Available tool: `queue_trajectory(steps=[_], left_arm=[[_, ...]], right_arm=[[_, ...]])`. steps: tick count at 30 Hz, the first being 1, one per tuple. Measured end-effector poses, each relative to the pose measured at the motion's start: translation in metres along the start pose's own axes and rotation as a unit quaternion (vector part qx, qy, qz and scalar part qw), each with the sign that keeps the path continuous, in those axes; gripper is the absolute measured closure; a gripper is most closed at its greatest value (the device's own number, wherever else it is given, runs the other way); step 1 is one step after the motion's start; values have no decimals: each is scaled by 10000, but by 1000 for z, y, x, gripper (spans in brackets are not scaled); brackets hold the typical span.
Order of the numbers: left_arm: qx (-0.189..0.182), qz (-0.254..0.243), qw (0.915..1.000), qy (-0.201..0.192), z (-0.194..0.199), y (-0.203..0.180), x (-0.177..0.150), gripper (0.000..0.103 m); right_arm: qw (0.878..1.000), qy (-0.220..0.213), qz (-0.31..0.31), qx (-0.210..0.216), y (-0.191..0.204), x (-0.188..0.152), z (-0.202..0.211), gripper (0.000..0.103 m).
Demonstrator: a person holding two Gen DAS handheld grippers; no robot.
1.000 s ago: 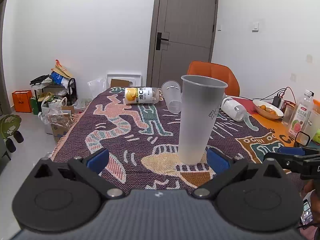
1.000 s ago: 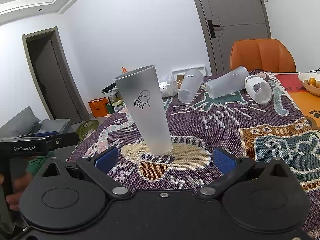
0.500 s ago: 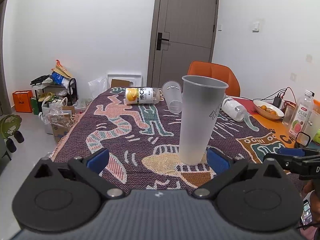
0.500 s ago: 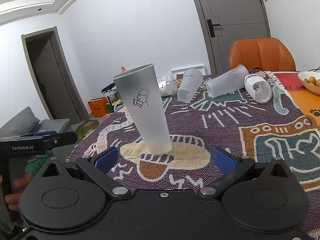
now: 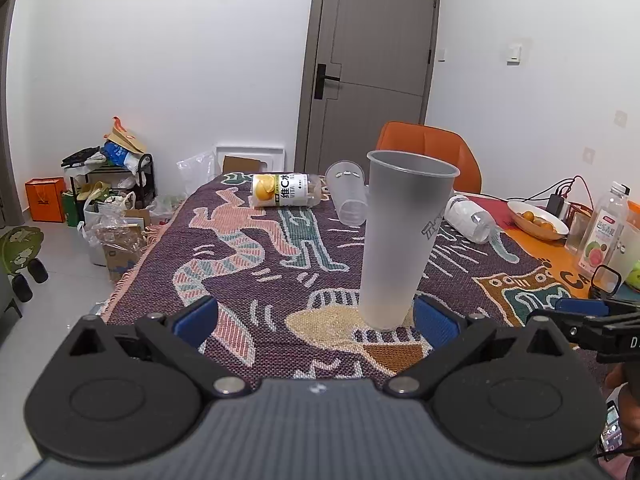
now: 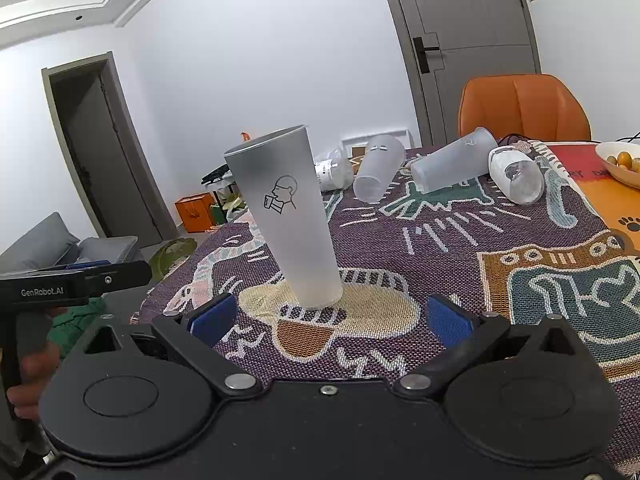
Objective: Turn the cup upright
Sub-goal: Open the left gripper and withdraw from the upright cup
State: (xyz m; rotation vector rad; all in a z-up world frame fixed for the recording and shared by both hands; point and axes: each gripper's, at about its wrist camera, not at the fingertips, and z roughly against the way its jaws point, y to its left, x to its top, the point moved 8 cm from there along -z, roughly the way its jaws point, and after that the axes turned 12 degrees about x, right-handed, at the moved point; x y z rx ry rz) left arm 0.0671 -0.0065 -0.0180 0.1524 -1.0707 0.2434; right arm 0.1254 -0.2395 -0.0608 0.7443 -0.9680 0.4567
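Your left gripper point(image 5: 316, 318) is spread wide with nothing between the blue pads point(image 5: 195, 317), and it sits low at the near edge of the table. The frosted cup point(image 5: 402, 236) stands upright, mouth up, just past the right pad, close to it but I can't tell if they actually touch. Your right gripper point(image 6: 328, 318) is the same deal: jaws fully apart, holding nothing, pointed at that same cup point(image 6: 286, 216) from the other side, where you can see the little line drawing of a person drinking on its wall. The cup's base rests on the yellowish patch of the patterned tablecloth point(image 5: 248, 248), a bit in front of both sets of fingers. From the right wrist view your left gripper point(image 6: 76, 280) pokes in at the left edge, well apart from the cup. Further back on the cloth there are two more frosted cups point(image 6: 378, 172) lying on their sides, a clear bottle with an orange label point(image 5: 284, 195) also on its side, and a white jar thing point(image 6: 516, 174) tipped over. Behind the table is an orange chair point(image 6: 524, 106), and off to the right a bowl of small oranges point(image 5: 536, 220).
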Motion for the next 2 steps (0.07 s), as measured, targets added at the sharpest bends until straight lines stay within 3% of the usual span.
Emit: queue_trajectory(steps=[2], left_arm=[[-19,-11,10000,8,-1,0,-1,0]], right_arm=[[10000,5,11,9,0,-1,-1,0]])
